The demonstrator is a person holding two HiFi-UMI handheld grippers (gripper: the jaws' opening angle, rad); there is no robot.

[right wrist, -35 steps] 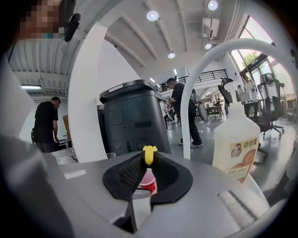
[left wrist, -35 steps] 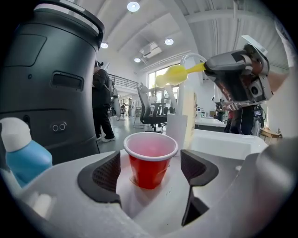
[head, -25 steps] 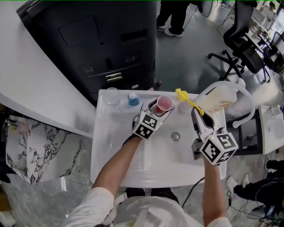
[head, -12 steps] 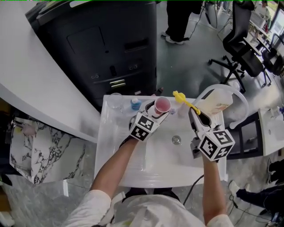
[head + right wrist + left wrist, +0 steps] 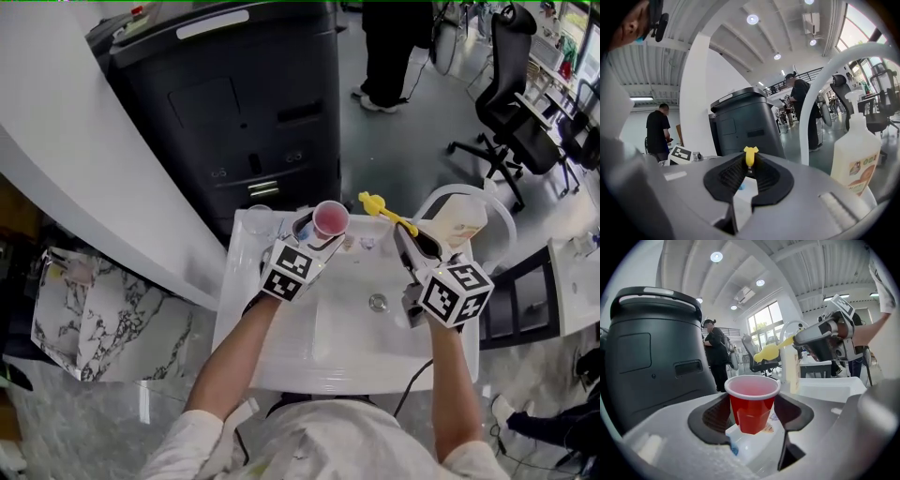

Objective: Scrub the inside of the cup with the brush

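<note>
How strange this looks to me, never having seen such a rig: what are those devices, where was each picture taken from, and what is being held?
No robot here: a person holds a two-jaw gripper in each hand. The overhead picture comes from a camera on the person's head; the other two come from cameras riding on the grippers, looking along their jaws. Below is a white sink, a white spray bottle at its edge. The left gripper grips a red plastic cup above the sink; the right gripper pinches a yellow brush, not yet inside the cup.
</note>
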